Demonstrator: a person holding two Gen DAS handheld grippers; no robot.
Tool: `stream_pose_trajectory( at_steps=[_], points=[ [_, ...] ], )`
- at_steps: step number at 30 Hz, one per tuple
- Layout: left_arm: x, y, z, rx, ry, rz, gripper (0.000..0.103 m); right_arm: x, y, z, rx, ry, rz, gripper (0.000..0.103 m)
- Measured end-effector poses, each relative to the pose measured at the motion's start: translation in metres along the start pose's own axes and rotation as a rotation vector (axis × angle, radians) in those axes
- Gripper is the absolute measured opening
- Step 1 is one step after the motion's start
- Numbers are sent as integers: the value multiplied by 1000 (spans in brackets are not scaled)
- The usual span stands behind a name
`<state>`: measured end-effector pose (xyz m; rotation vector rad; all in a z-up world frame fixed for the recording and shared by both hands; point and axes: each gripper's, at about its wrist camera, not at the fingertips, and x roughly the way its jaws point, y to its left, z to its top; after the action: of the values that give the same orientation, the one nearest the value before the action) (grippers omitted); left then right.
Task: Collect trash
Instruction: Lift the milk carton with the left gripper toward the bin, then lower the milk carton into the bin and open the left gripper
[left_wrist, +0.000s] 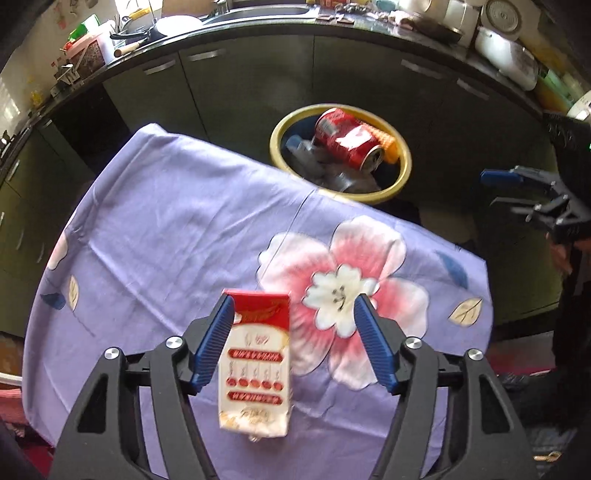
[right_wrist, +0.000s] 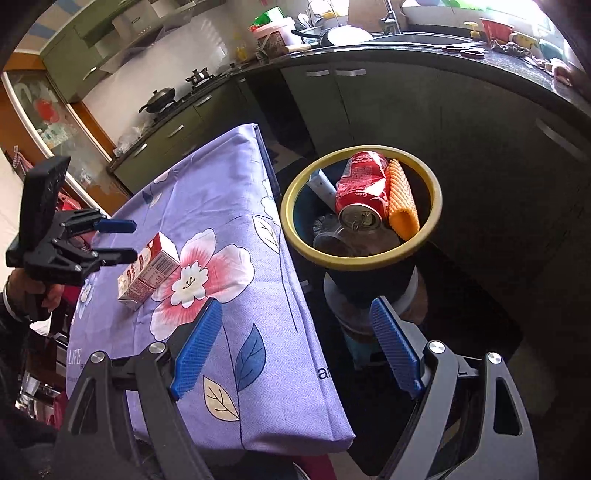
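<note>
A red and white carton (left_wrist: 256, 363) lies on the purple flowered tablecloth (left_wrist: 166, 229); it also shows in the right wrist view (right_wrist: 147, 271). My left gripper (left_wrist: 293, 314) is open around the carton, its left pad close to the carton's side and its right pad apart from it. The yellow-rimmed bin (left_wrist: 340, 155) stands beyond the table's far edge and holds a red can (left_wrist: 349, 140), an orange foam piece (right_wrist: 402, 199) and clear plastic. My right gripper (right_wrist: 295, 317) is open and empty, hovering below the bin (right_wrist: 362, 206) beside the table edge.
Dark kitchen cabinets (left_wrist: 258, 85) and a cluttered counter with a sink (right_wrist: 417, 37) curve behind the bin. A stove with a wok (right_wrist: 159, 98) is at the far left. The bin rests on a stacked stand (right_wrist: 369, 299) on the floor.
</note>
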<state>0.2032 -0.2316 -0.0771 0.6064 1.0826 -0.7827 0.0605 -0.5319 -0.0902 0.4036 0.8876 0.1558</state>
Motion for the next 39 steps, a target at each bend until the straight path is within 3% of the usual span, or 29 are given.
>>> stream_pose_trajectory(
  at_steps=[6, 14, 17, 27, 33, 39],
  points=[
    [23, 8, -18, 1, 58, 73, 68, 9, 10, -8, -15, 19, 58, 82],
    [43, 19, -22, -65, 115, 42, 66, 13, 14, -14, -19, 41, 66, 82],
    [48, 20, -27, -75, 132, 45, 54, 14, 16, -14, -20, 44, 65, 82],
    [39, 8, -26, -62, 107, 44, 49, 19, 16, -13, -20, 49, 71, 82],
    [30, -13, 6, -17, 69, 16, 49, 14, 6, -13, -1, 30, 68, 82],
    [33, -40, 80, 24, -4, -47, 49, 5, -17, -15, 43, 10, 58, 82]
  ],
)
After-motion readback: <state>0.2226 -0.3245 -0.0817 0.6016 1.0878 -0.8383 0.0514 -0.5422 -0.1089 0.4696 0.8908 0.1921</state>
